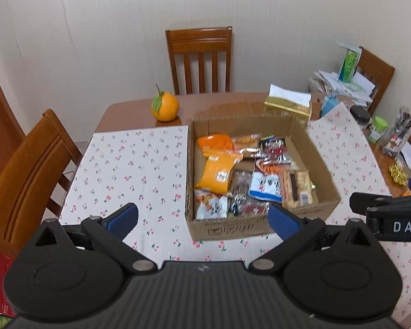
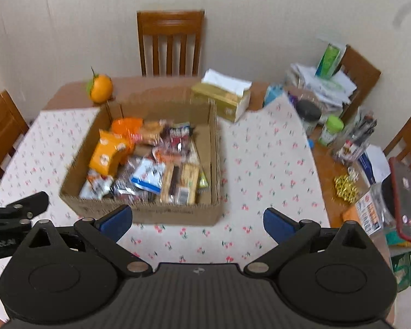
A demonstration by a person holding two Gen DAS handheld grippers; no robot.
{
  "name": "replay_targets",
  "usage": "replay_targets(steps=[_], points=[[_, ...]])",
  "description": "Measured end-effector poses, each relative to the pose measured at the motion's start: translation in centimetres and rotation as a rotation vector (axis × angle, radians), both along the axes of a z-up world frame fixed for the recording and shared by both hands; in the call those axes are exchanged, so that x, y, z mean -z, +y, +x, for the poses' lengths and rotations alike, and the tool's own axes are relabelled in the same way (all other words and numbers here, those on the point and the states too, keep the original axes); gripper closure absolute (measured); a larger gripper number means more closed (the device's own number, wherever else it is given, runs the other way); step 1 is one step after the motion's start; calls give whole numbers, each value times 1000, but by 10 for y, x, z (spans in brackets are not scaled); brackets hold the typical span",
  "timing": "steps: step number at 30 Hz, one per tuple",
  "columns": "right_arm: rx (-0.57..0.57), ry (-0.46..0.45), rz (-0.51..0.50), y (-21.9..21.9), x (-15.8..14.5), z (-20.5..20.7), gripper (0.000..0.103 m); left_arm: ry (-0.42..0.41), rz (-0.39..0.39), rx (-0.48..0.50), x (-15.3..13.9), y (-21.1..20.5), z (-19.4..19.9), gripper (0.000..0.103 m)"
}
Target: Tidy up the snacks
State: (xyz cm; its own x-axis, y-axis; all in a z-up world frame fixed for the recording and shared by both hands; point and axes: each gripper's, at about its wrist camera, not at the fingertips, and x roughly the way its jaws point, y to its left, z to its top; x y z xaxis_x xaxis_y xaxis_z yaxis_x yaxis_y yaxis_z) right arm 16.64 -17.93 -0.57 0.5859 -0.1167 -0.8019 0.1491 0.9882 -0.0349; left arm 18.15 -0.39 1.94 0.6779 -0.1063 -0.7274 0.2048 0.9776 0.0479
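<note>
The only writing clear enough to read is "DAS" in white on the right tool [image 1: 389, 213] where it enters the left view; the print on the snack packets [image 1: 249, 175] and on the cardboard box [image 1: 227, 229] front is too blurred to read. The box sits on the cherry-print cloth [image 1: 128, 170] covering the desk [image 1: 139, 111], its long axis running away from the cameras, with an orange [image 1: 165, 106], a gold tissue box [image 2: 223, 100] and a chair [image 1: 200, 57] beyond it. Both the left tool [image 1: 202, 218] and the right tool [image 2: 197, 219] hang spread wide and hold nothing, with nothing between them and the box.
</note>
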Motion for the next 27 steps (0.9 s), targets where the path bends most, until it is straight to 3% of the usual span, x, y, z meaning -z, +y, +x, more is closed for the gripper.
replay_targets(steps=[7, 27], points=[[-5, -56, -15, 3, -18, -6, 0, -24, -17, -11, -13, -1, -4, 2], [-13, -57, -22, 9, -21, -10, 0, -21, -1, -19, -10, -2, -6, 2]])
